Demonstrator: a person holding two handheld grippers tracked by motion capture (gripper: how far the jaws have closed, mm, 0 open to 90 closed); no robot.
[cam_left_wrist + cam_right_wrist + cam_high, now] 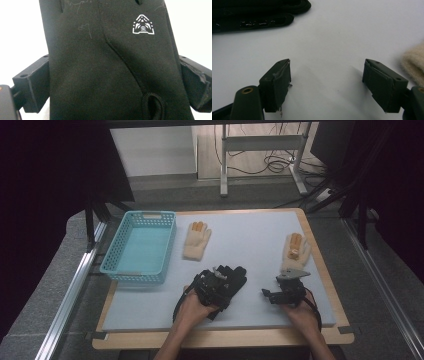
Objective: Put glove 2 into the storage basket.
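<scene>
A black glove [236, 274] with a white logo lies flat on the pale mat [250, 245] near the front middle. My left gripper [216, 282] is low over it and open, one jaw on each side of the black glove [112, 62]. My right gripper [274, 295] hovers open over bare mat to the right, with nothing between its jaws. In the right gripper view my right gripper [327, 72] faces the black glove's fingers [262, 15] at top left, and the edge of a cream glove [414, 62] shows at the right.
A light blue basket [114, 251] with nothing in it stands at the mat's left side. One cream knit glove [196, 240] lies beside it at the middle. A second cream glove [296, 248] lies near the right edge, just beyond my right gripper.
</scene>
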